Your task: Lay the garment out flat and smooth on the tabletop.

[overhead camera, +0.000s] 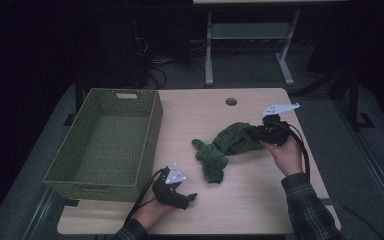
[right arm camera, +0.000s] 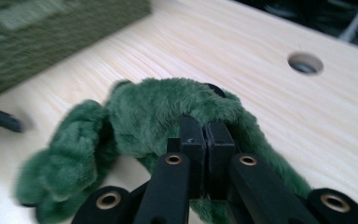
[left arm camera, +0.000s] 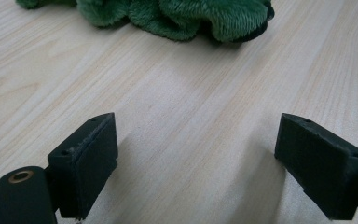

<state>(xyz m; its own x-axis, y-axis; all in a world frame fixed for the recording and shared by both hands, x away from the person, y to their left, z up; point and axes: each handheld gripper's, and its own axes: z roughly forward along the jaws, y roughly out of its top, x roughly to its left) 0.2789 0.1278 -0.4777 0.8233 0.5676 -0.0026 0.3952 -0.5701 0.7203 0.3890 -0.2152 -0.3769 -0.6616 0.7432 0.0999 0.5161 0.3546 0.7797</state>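
A fuzzy green cloth (overhead camera: 225, 147) lies bunched on the wooden table (overhead camera: 260, 200), right of the green woven basket (overhead camera: 105, 142). My right gripper (overhead camera: 258, 133) is shut on the cloth's right end, its two pads pinched together in the plush (right arm camera: 205, 140), and that end looks raised a little off the table. The rest of the cloth (right arm camera: 74, 154) trails down to the left in the right gripper view. My left gripper (overhead camera: 192, 197) rests low near the table's front edge, jaws wide open with only bare wood between them. The cloth's edge (left arm camera: 177, 16) lies beyond its fingertips.
The basket is empty and takes up the table's left side. A round cable hole (overhead camera: 231, 102) sits near the table's far edge. Beyond the table a desk frame (overhead camera: 250, 45) and cables stand on the dark floor.
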